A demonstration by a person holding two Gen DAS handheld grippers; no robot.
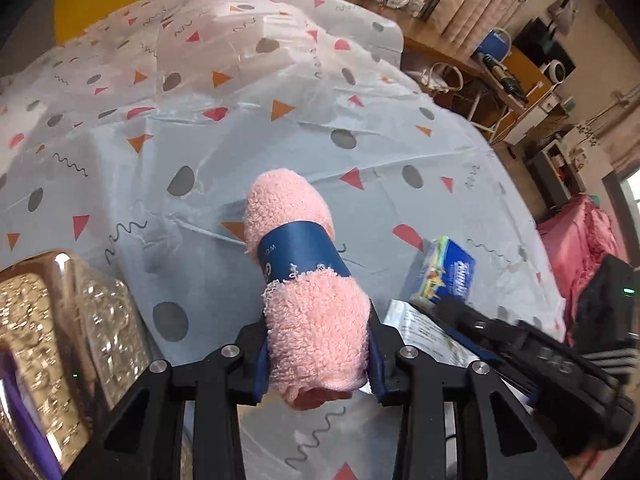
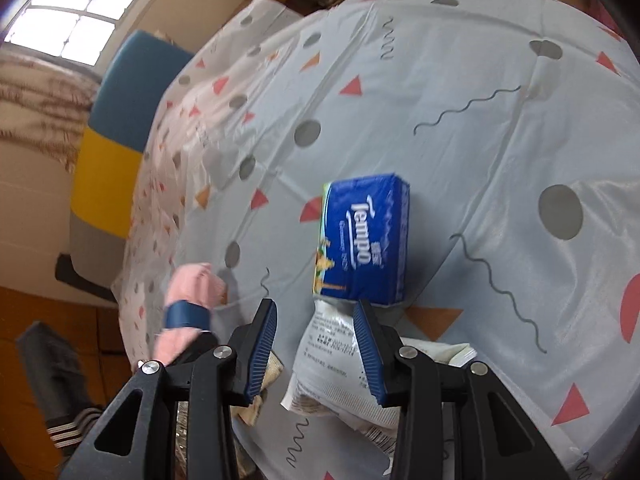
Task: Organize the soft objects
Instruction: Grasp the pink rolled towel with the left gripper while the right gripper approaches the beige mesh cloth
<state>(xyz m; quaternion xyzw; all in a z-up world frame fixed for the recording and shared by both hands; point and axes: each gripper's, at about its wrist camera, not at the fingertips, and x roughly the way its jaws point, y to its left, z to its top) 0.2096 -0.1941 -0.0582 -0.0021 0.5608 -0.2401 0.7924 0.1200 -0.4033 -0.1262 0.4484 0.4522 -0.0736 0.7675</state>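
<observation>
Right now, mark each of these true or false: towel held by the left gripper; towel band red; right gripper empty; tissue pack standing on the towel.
1. The left gripper is closed on the pink towel. True.
2. The band around the towel is red. False: it is dark blue.
3. The right gripper holds nothing. True: its jaws stand apart over a white packet.
4. The blue tissue pack stands on the towel. False: it lies on the tablecloth, apart.
</observation>
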